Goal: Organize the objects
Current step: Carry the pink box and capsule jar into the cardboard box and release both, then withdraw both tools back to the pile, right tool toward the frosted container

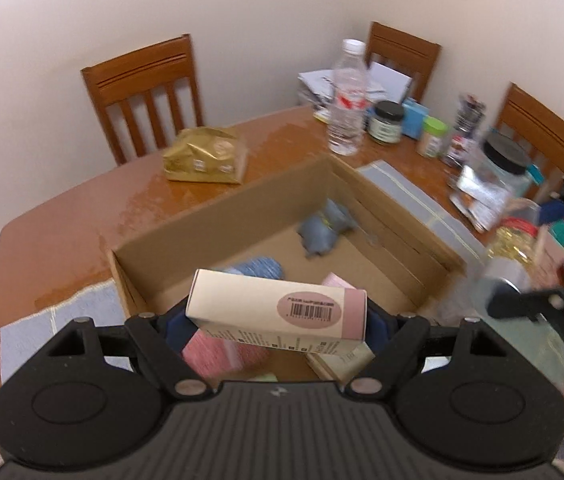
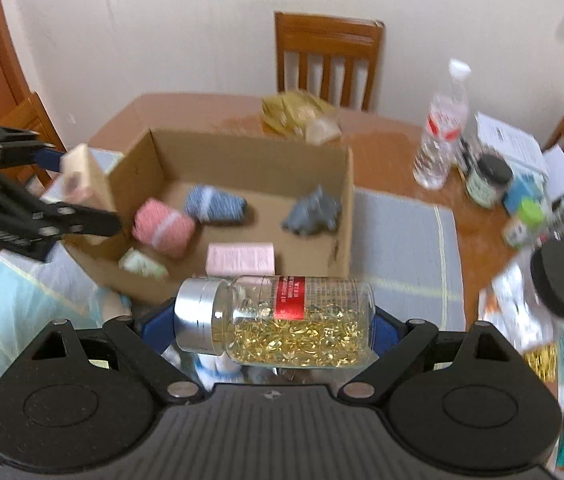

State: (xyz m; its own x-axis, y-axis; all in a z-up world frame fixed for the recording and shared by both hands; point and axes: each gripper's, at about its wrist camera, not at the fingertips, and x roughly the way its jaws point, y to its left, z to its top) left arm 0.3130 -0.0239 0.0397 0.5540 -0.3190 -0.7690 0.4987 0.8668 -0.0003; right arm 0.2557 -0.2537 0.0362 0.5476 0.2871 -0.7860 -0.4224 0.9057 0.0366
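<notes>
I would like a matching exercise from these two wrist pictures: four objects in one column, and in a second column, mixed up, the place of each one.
Objects
1. cream box
2. capsule bottle
3. gold bag
4. grey cloth

Places
A. inside the cardboard box
B. between the left gripper pads
C. on the bare table, beyond the carton
D. sideways in the right gripper

Pairs: 1-B, 2-D, 3-C, 4-A
</notes>
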